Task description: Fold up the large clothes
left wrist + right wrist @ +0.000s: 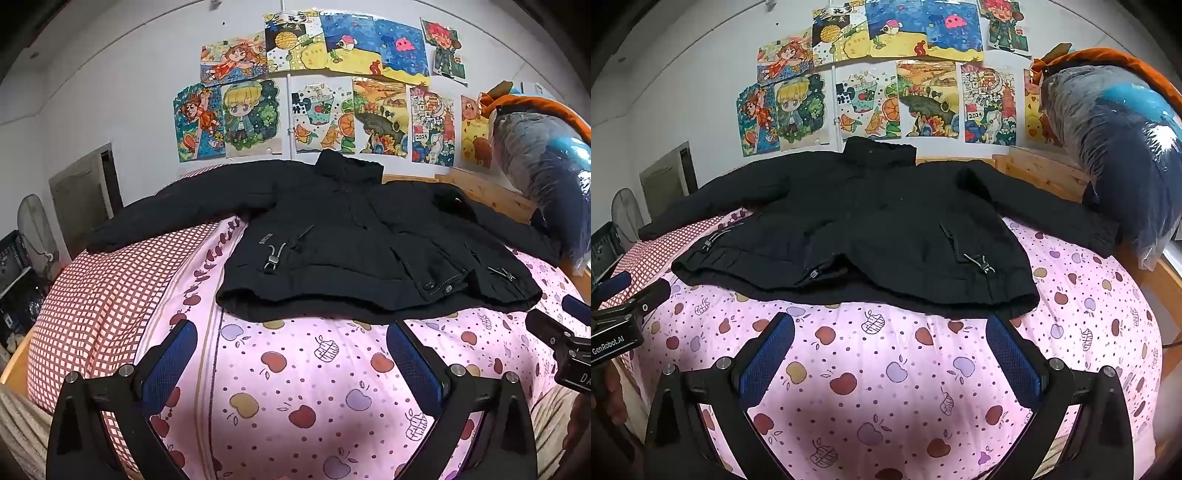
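Observation:
A black padded jacket (332, 236) (864, 225) lies spread flat, front up, on a pink apple-print sheet (295, 387) (886, 376), collar toward the wall and both sleeves stretched out sideways. My left gripper (291, 343) hovers open over the sheet just short of the jacket's hem, nothing between its blue pads. My right gripper (890, 336) is likewise open and empty, a little before the hem near the jacket's right half. Each gripper shows at the edge of the other's view: the right gripper (565, 339) and the left gripper (624, 295).
A red checked pillow (92, 306) lies at the left under one sleeve. A bulky bundle in clear plastic (543, 177) (1119, 155) stands at the right by the wooden bed frame (1045, 173). Drawings (314, 92) cover the far wall. A fan (37, 229) stands at the left.

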The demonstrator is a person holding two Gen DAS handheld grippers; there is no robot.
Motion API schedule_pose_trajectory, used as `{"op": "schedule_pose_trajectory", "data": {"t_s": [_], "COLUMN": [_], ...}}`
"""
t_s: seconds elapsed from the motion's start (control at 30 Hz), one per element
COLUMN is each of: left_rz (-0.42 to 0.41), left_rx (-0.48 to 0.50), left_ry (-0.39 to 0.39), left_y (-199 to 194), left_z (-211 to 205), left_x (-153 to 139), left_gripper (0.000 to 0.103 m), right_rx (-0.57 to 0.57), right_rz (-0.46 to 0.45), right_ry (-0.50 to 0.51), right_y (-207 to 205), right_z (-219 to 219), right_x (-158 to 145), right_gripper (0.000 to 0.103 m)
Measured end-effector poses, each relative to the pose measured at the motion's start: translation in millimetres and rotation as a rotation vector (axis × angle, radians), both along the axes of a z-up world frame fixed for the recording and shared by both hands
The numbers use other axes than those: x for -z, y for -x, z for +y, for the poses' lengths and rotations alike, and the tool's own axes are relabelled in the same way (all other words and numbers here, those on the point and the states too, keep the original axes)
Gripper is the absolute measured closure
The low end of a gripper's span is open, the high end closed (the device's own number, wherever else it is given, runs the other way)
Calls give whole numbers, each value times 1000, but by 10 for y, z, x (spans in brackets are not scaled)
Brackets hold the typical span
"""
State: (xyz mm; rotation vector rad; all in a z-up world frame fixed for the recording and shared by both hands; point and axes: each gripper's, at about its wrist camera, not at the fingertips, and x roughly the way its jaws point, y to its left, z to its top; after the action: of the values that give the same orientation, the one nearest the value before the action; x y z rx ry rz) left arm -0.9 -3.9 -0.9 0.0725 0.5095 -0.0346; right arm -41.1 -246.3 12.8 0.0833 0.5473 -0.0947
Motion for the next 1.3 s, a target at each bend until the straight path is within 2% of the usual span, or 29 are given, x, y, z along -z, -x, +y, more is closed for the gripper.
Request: {"op": "schedule_pose_trajectory", "data": {"t_s": [0.4,1.3], "left_rz": [-17,-22], "left_rx": [30,26], "left_ry": [16,11], "left_y": [48,60], "left_z": [4,-1], "left_x": [-43,-60], "left_gripper": [0,0], "right_rx": [3,-2], "right_rz": [0,-2], "right_ry": [-6,-25], "right_y": [22,19], "right_z": [-21,-4], "right_x": [1,23], "right_gripper": [1,1]}}
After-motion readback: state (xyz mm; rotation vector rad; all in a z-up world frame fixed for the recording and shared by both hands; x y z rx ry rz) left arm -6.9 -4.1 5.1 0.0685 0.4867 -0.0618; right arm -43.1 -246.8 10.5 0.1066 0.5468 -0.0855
